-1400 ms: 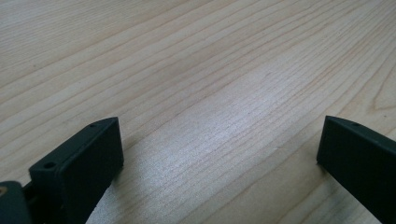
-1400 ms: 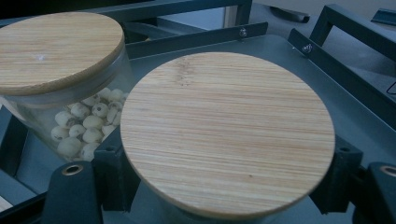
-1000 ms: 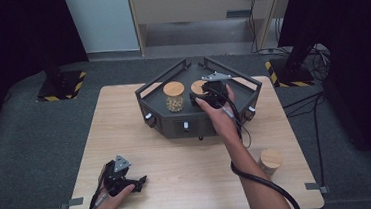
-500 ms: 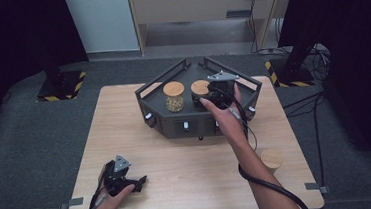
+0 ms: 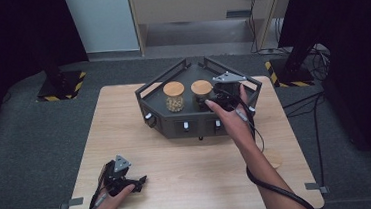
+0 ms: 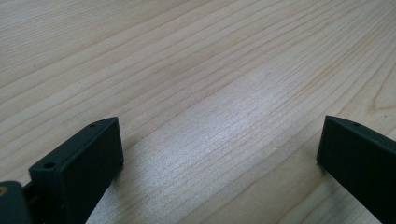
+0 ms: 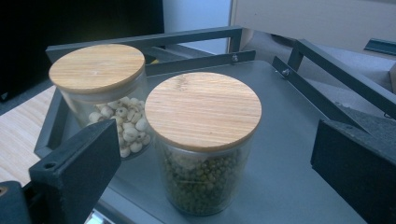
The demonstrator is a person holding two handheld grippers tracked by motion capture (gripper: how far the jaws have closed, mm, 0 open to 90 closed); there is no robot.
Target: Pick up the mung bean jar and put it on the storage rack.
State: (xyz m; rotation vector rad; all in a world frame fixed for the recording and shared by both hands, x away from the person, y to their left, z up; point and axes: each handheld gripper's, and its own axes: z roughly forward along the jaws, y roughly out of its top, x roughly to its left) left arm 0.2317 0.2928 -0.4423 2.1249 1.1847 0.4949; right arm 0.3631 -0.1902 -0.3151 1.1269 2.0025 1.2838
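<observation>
A dark grey tray [image 5: 157,91] with rails stands at the table's far middle. It holds two glass jars with wooden lids. One contains pale round seeds [image 5: 174,96] [image 7: 105,93], the other green peas [image 5: 201,90] [image 7: 203,140]. My right gripper [image 5: 214,100] [image 7: 212,144] sits just right of the pea jar. Its jaws have just been opening, and they stand wide on either side of the jar without touching it. My left gripper [image 5: 135,181] [image 6: 219,140] rests open on the bare wood near the table's front left, with nothing between its jaws.
The wooden table [image 5: 124,119] has bare room to the left of the tray and in front of it. A pale round lid [image 5: 274,158] peeks out beside the right forearm near the right edge. Black stands and cables sit on the floor behind.
The right gripper has drawn off to the right of the pea jar, so the jar's lid shows free in the tray. The left gripper has not moved.
</observation>
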